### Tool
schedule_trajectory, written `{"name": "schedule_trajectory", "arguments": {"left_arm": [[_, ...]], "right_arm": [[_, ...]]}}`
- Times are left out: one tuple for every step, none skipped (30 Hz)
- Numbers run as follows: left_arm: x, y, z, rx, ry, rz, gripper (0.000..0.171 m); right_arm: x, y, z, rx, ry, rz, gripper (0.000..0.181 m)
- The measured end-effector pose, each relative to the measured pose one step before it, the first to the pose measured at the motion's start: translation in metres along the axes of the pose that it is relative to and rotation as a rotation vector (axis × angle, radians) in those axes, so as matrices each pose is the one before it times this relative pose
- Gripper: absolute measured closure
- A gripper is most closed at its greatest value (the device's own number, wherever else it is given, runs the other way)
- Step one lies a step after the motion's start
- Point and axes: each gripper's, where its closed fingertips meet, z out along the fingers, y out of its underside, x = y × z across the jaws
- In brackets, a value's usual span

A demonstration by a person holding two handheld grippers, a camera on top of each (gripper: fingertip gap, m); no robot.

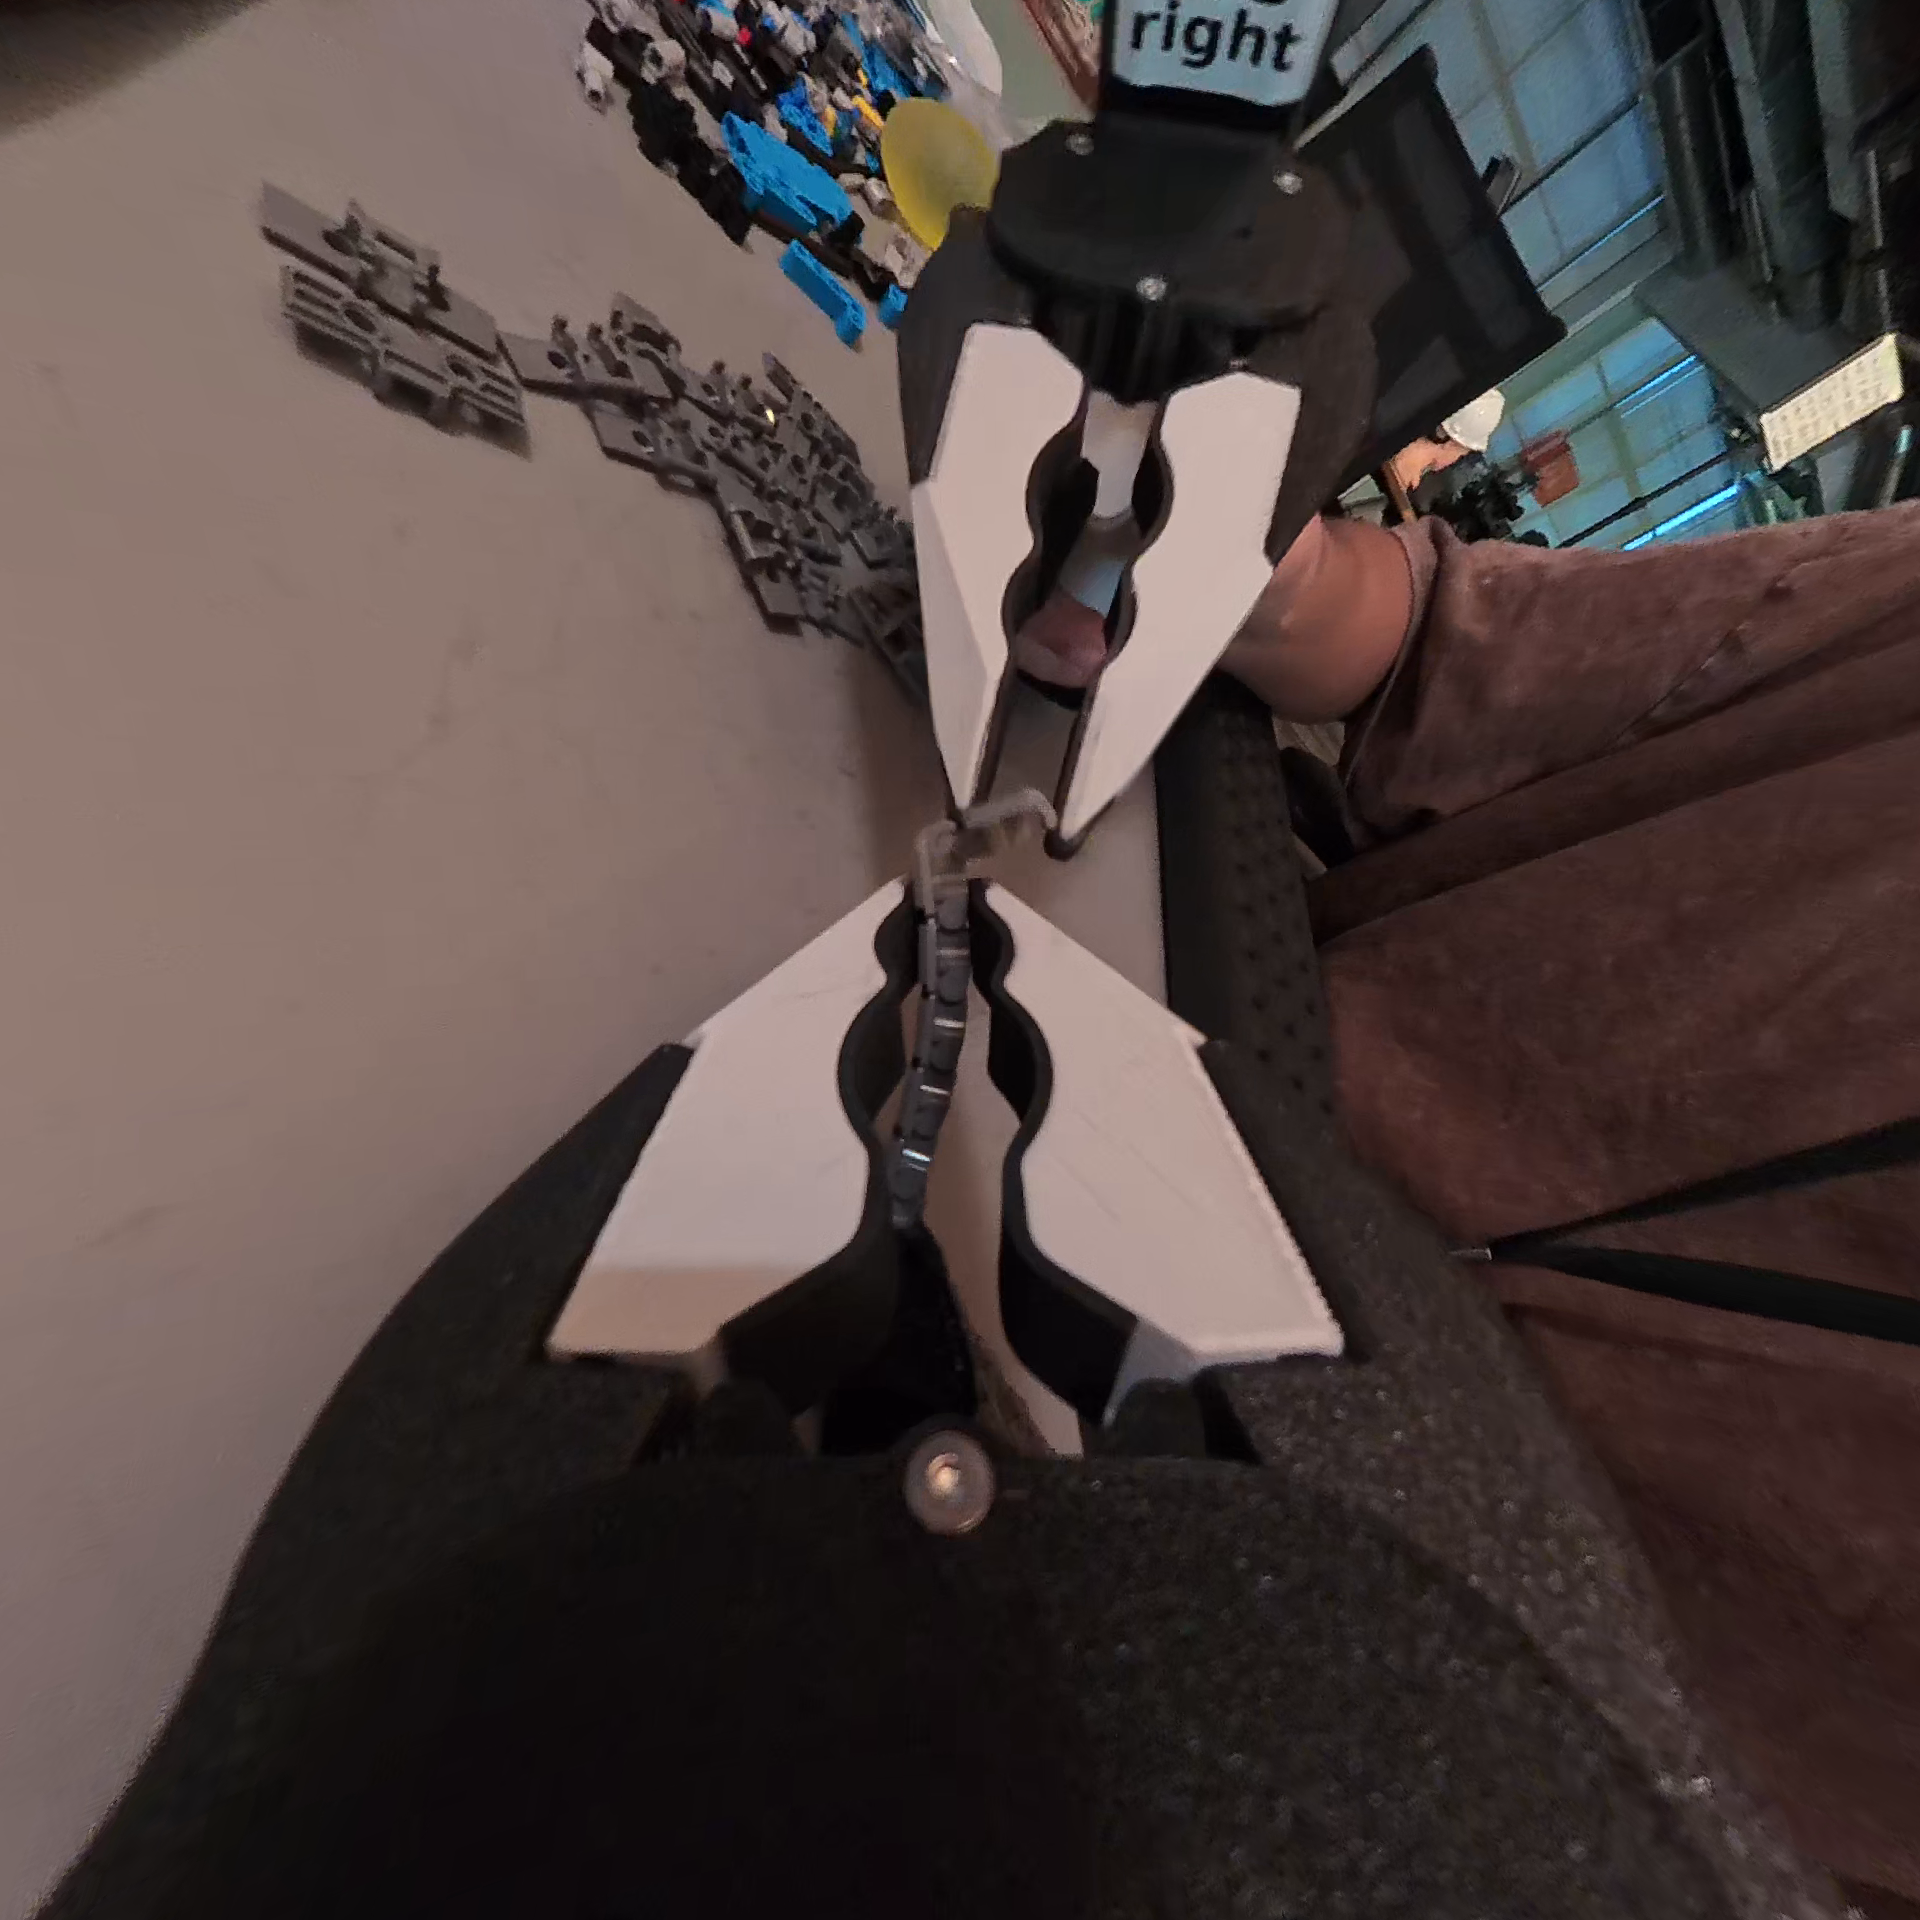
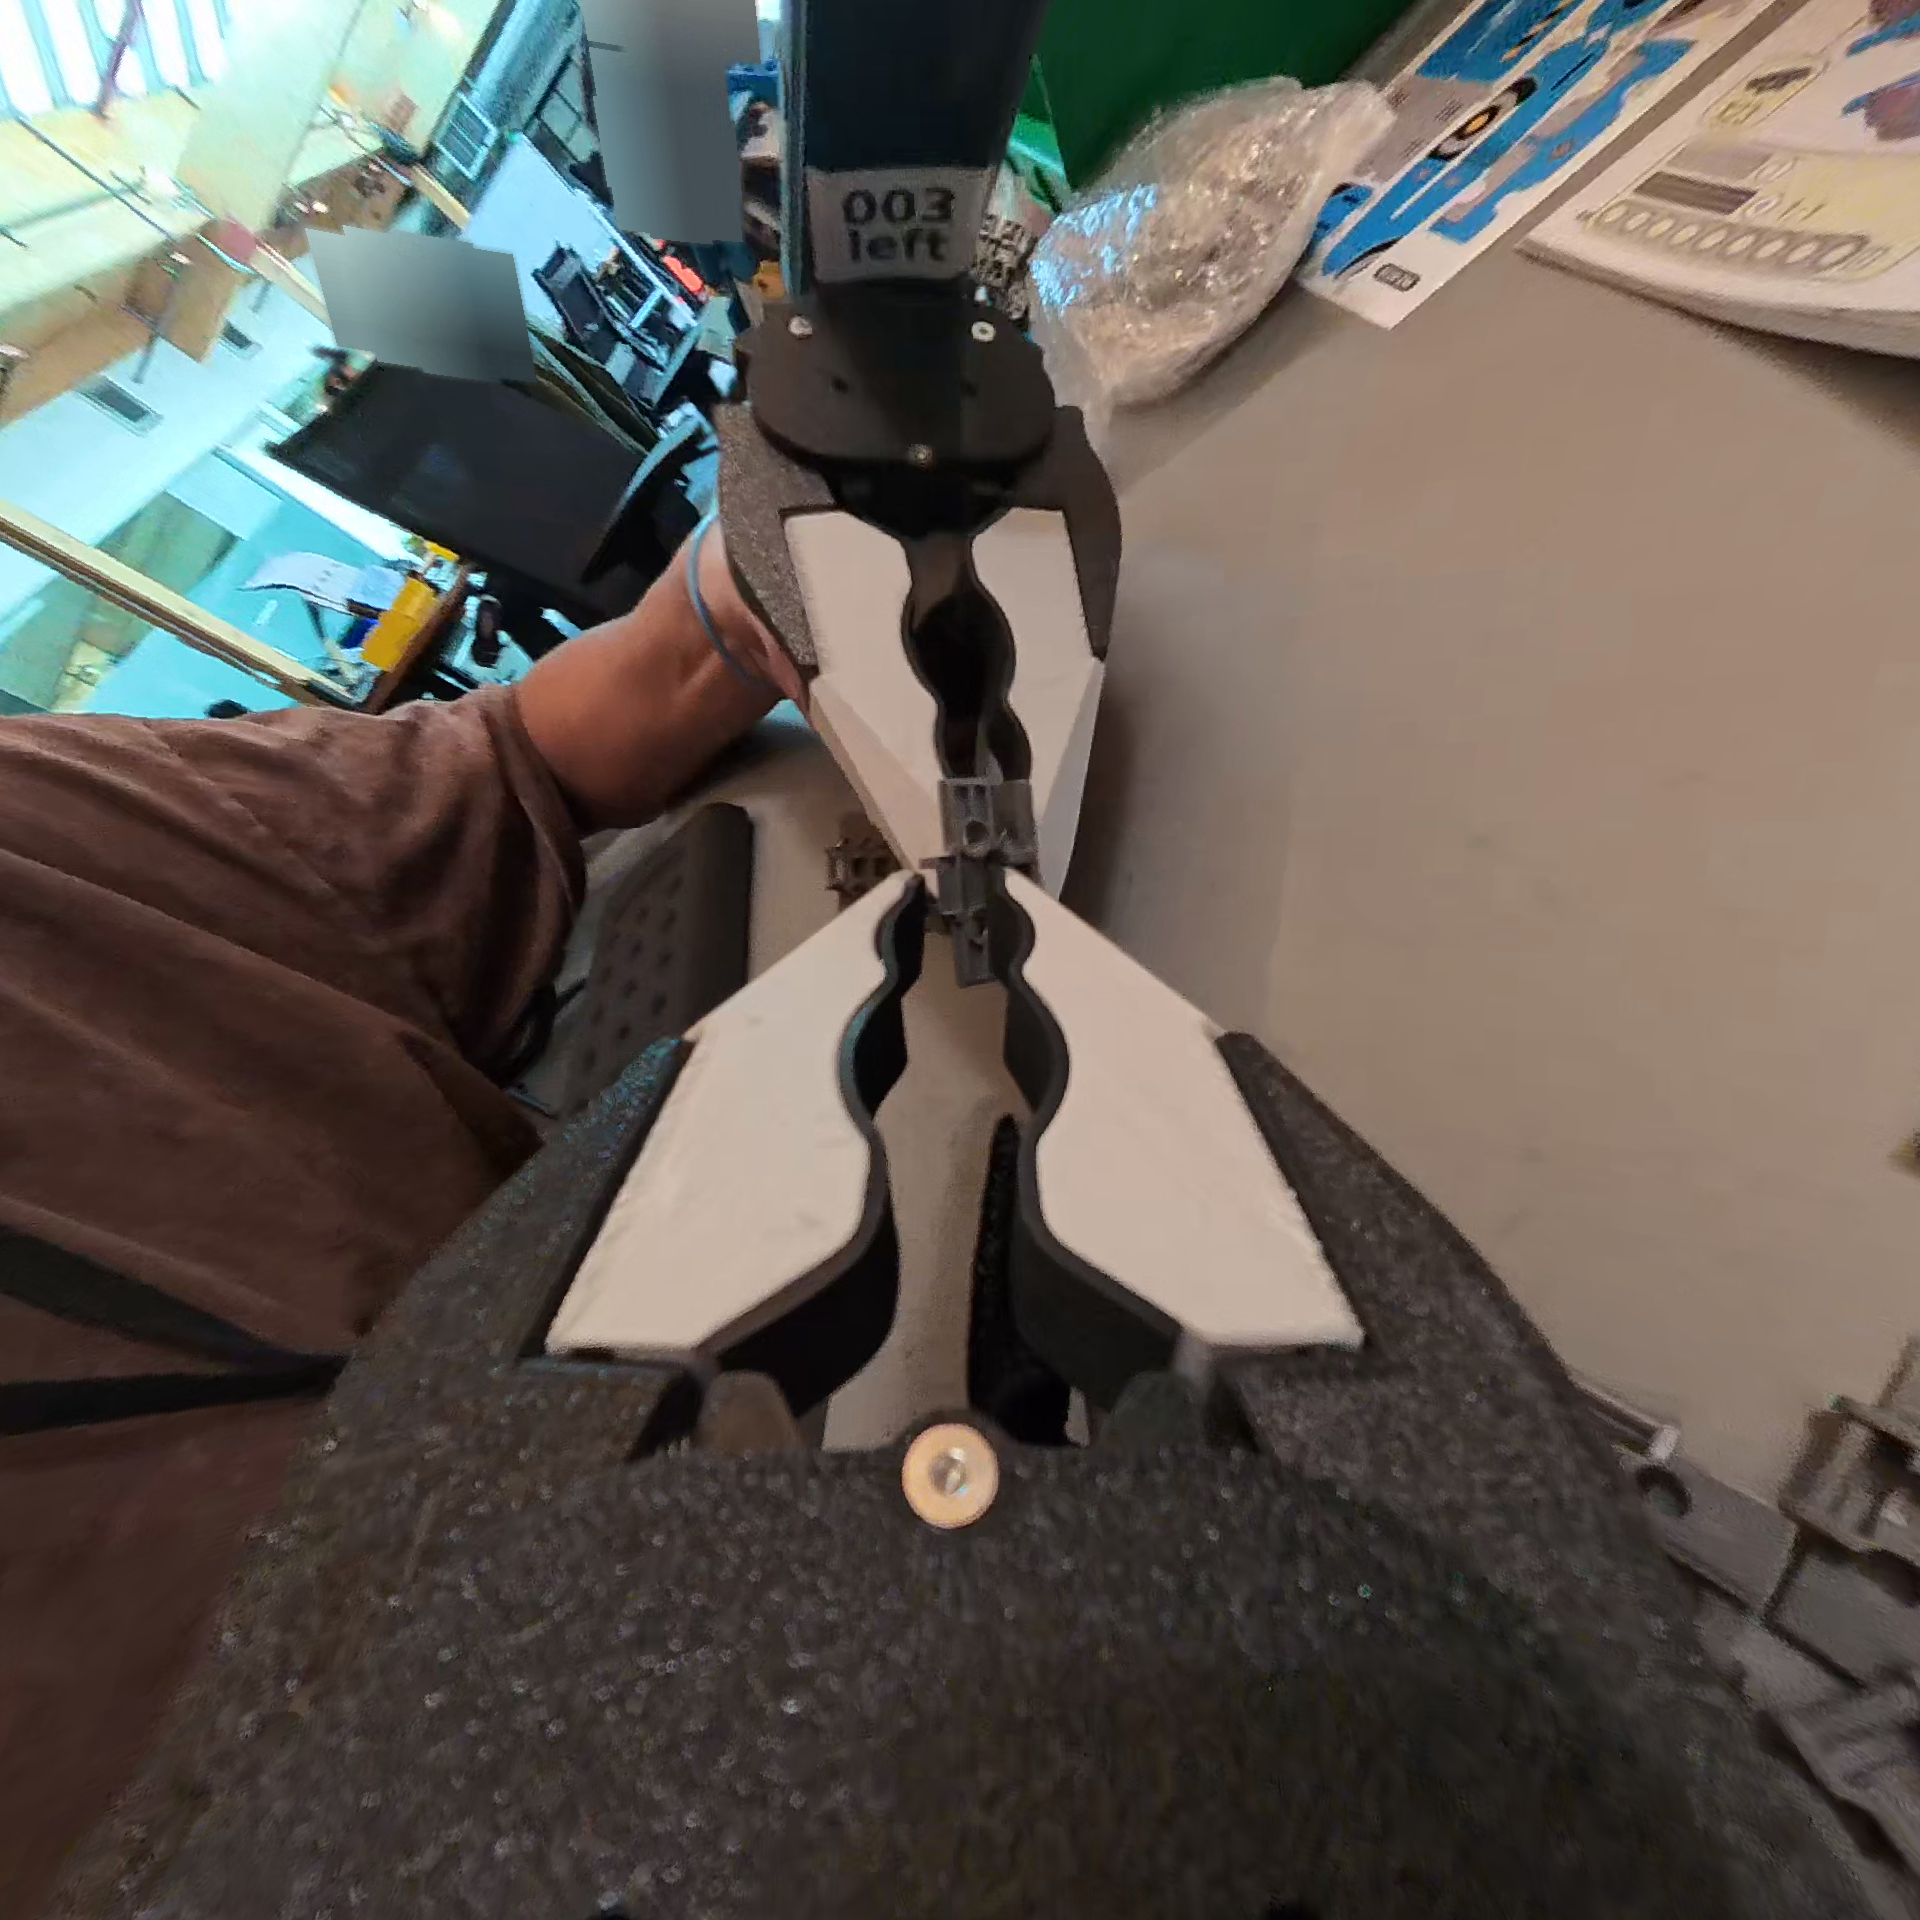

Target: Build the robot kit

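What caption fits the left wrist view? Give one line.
Left hand-held gripper and right hand-held gripper meet tip to tip on grey brick pieces.

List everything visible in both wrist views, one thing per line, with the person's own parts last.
grey beam: one, dark grey, long, clamped between the left gripper's fingers
small grey piece: one, grey, at the right gripper's tips, meeting the beam's end
grey parts: many, grey, spread over the table
blue and black parts: a pile, far end of the table
yellow disc: one, translucent yellow, beside that pile
plastic bag: one, clear, crumpled, on the table
printed sheets: several, blue and white, far corner
table: one, beige
left gripper: one, white fingers, black body
right gripper: one, the same
brown sleeve: on the person's arm
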Motion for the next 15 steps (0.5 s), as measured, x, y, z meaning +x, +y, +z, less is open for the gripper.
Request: {"name": "schedule_trajectory", "arguments": {"left_arm": [[-0.00064, -0.00214, -0.00082, 0.01353, -0.0017, -0.0050, 0.164], [0.00001, -0.00099, -0.00091, 0.00614, 0.0041, -0.0064, 0.164], [-0.00137, 0.00134, -0.00017, -0.00891, -0.0033, -0.0069, 0.164], [-0.00162, 0.00109, 0.00043, -0.00676, -0.0099, -0.0008, 0.164], [-0.00058, 0.00003, 0.00018, 0.00028, -0.0077, 0.0050, 0.164], [-0.00010, -0.00035, 0.00008, 0.00226, -0.0028, 0.0031, 0.164], [-0.00062, -0.00071, -0.00030, 0.00437, -0.0029, -0.0024, 0.164], [-0.00071, -0.00019, -0.00055, 0.00148, -0.0025, -0.0013, 0.164], [-0.00089, 0.00128, -0.00009, -0.00792, -0.0090, 0.0084, 0.164], [-0.00100, 0.00119, 0.00041, -0.00806, -0.0162, 0.0214, 0.164], [0.00026, 0.00073, 0.00083, -0.00315, -0.0139, 0.0258, 0.164], [0.00059, 0.00166, 0.00174, -0.01053, -0.0091, 0.0189, 0.164], [-0.00115, 0.00207, 0.00182, -0.01325, -0.0146, 0.0038, 0.165], [-0.00156, 0.00177, 0.00151, -0.01138, -0.0113, -0.0053, 0.165], [-0.00086, 0.00091, 0.00076, -0.00488, -0.0057, -0.0078, 0.165]], "right_arm": [[0.00273, -0.00270, -0.00116, 0.0078, 0.0293, -0.0235, 0.170], [-0.00014, -0.00119, 0.00019, 0.0018, 0.0160, -0.0266, 0.170], [0.00059, 0.00129, 0.00158, -0.0100, 0.0186, -0.0201, 0.169], [0.00142, 0.00183, 0.00125, -0.0098, 0.0217, -0.0164, 0.169], [0.00088, 0.00014, 0.00014, 0.0012, 0.0176, -0.0191, 0.169], [0.00029, -0.00042, -0.00047, 0.0003, 0.0107, -0.0140, 0.170], [0.00107, -0.00098, -0.00057, 0.0049, 0.0148, -0.0094, 0.170], [0.00105, -0.00068, -0.00013, 0.0049, 0.0125, -0.0085, 0.170], [0.00112, 0.00069, 0.00021, -0.0051, 0.0053, 0.0004, 0.171], [0.00203, 0.00080, -0.00057, -0.0037, 0.0055, 0.0144, 0.173], [0.00039, 0.00045, -0.00081, -0.0002, -0.0092, 0.0099, 0.174], [0.00159, 0.00203, -0.00061, -0.0076, -0.0032, 0.0072, 0.174], [0.00244, 0.00287, 0.00010, -0.0090, 0.0077, -0.0035, 0.175], [0.00163, 0.00300, 0.00070, -0.0099, 0.0123, -0.0104, 0.175], [0.00086, 0.00144, 0.00049, -0.0066, 0.0166, -0.0178, 0.175]]}}
